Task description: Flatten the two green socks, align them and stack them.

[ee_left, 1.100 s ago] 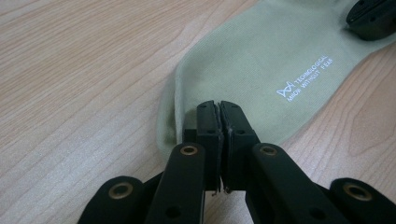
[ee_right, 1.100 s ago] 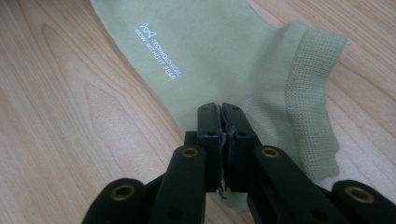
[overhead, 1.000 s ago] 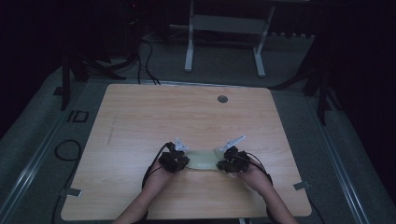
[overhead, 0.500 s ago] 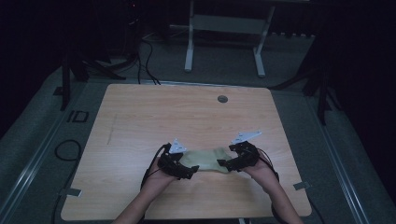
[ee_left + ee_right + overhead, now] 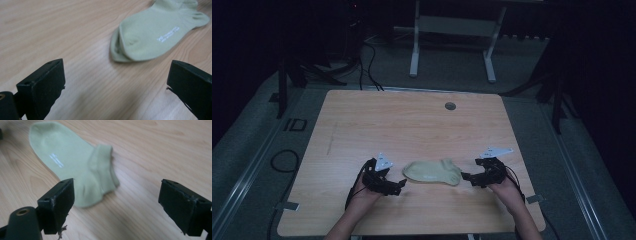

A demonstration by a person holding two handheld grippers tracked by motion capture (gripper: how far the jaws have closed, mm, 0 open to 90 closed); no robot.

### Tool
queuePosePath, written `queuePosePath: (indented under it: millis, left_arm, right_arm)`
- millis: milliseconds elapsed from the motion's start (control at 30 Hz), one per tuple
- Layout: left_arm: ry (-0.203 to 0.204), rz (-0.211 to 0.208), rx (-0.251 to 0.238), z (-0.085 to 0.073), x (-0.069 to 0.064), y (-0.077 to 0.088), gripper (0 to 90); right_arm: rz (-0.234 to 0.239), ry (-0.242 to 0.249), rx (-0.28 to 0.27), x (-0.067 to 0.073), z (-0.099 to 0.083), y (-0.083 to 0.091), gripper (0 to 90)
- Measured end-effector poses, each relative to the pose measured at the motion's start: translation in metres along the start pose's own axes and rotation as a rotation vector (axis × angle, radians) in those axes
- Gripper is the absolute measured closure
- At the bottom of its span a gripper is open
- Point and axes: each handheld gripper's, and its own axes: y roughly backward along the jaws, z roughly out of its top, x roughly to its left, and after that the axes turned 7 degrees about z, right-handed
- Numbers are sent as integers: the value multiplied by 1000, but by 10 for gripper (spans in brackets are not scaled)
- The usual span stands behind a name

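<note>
Sock (image 5: pixel 432 171): a pale green ankle sock lies flat on the wooden bench (image 5: pixel 412 125), in the lower middle of the high view, its length running left to right. It looks smoothed out rather than dropped, with no bunching, which suggests it was laid there on purpose. In the left gripper view it sits at the upper right of the frame (image 5: pixel 155 37), a small white print on its side, the near end showing two layers of cloth, one over the other. In the right gripper view it fills the upper left (image 5: pixel 72 162), with the ribbed cuff folded toward the camera.

Outward from the sock, one tool sits at each end of it. The left tool (image 5: pixel 398 186) is at the lower left of the sock, just beside its end; the right tool (image 5: pixel 468 177) is just beside the other end. Both have just been opening, and their jaws now stand wide apart with nothing between them but bare wood, so the sock lies free. Each tool points inward at the sock, as fits a pair that held it by its two ends to lay it straight.

A round grommet (image 5: pixel 450 106) sits near the bench's far edge, well apart from the work.
</note>
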Motion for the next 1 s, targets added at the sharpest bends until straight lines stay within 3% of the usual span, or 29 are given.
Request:
queuePosePath:
  millis: [167,267,433,667,1000]
  left_arm:
    - [45,-3,-3,-11,10,6,18]
    - [57,22,-2,-17,18,12,18]
    - [104,60,-7,-29,35,28,18]
    - [137,96,-10,-44,50,46,18]
    - [161,158,-12,-65,59,67,18]
  right_arm:
    - [-32,-23,-17,-6,-13,7,128]
    - [-62,-48,-54,-10,-28,19,126]
    - [-95,-90,-51,-19,-47,34,126]
    - [-140,-117,-51,-21,-62,48,127]
    - [-169,-157,-74,-19,-84,67,129]
